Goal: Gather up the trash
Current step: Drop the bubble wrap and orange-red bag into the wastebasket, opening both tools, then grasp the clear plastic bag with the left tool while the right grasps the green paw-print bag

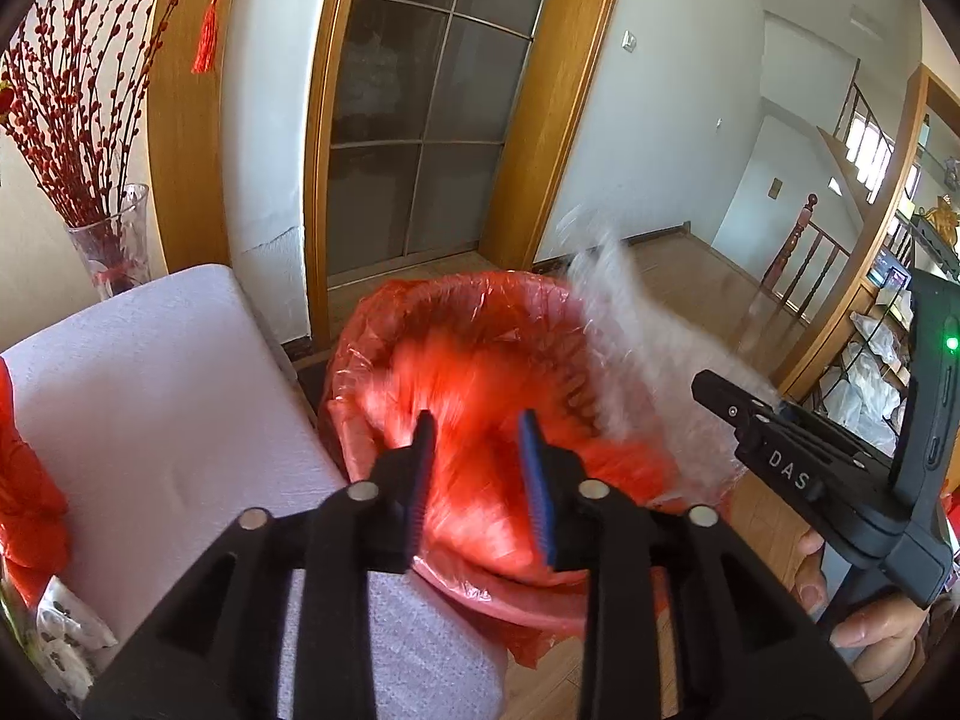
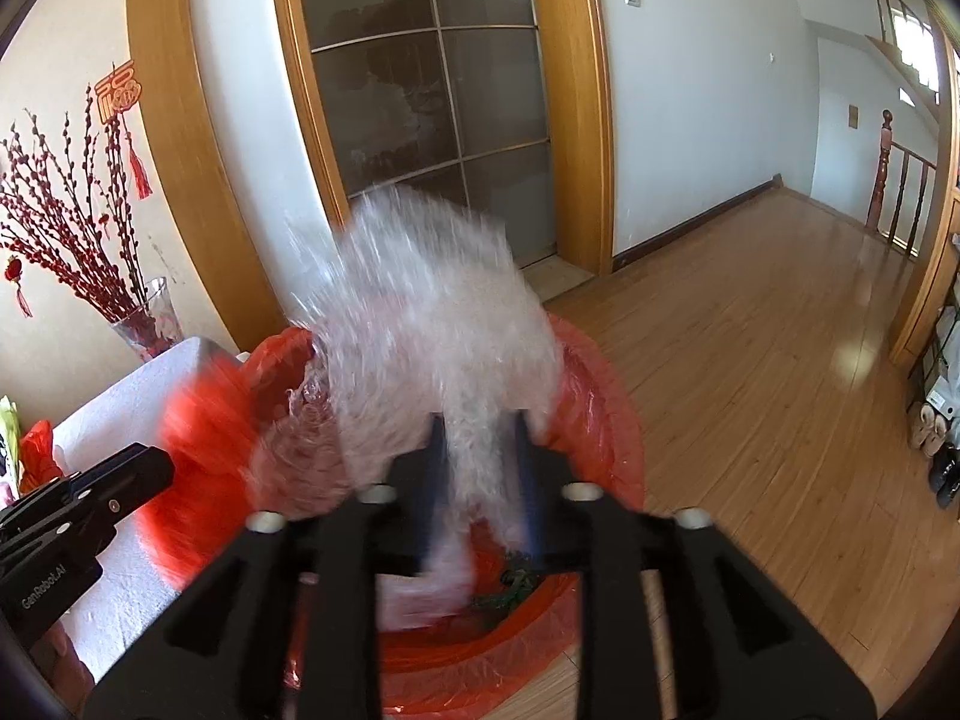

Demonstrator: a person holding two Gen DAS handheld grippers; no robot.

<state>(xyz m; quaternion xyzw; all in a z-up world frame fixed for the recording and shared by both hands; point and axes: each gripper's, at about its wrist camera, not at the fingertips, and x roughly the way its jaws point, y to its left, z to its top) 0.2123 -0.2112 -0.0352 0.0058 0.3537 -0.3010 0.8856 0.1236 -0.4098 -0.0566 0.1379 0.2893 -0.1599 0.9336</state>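
Left gripper: the left gripper (image 1: 477, 420) sits at lower centre of its own view, jaws partly apart, blue pads showing. Blurred red plastic (image 1: 480, 372) streaks through the gap; whether the pads press on it I cannot tell.
Red plastic: smeared by motion, right over the mouth of the bin (image 1: 528, 594). In the right wrist view it is the red blur (image 2: 198, 414) at left centre, above the other tool's tip.
Right gripper: the right gripper (image 2: 480, 426) is at lower centre of its view, jaws partly apart, and a clear plastic bag (image 2: 420, 312) runs down between them. Contact with the pads is lost in the blur.
Clear bag: billowing up through the middle of the frame, above the bin (image 2: 600, 420). From the left wrist it shows as a pale streak (image 1: 606, 300) at centre right.
Bin: lined with a red bag, standing on the wooden floor (image 2: 750, 360), just beside a white-covered table (image 1: 168, 390) on the left.
Inside the bin: a dark green scrap (image 2: 516, 582) near the front edge.
Hand: a person's hand (image 1: 864, 618) grips the right tool's handle, lower right of the left wrist view.
Backdrop: vase of red branches (image 1: 114, 240) at upper left, glass door (image 1: 420, 120) top centre.
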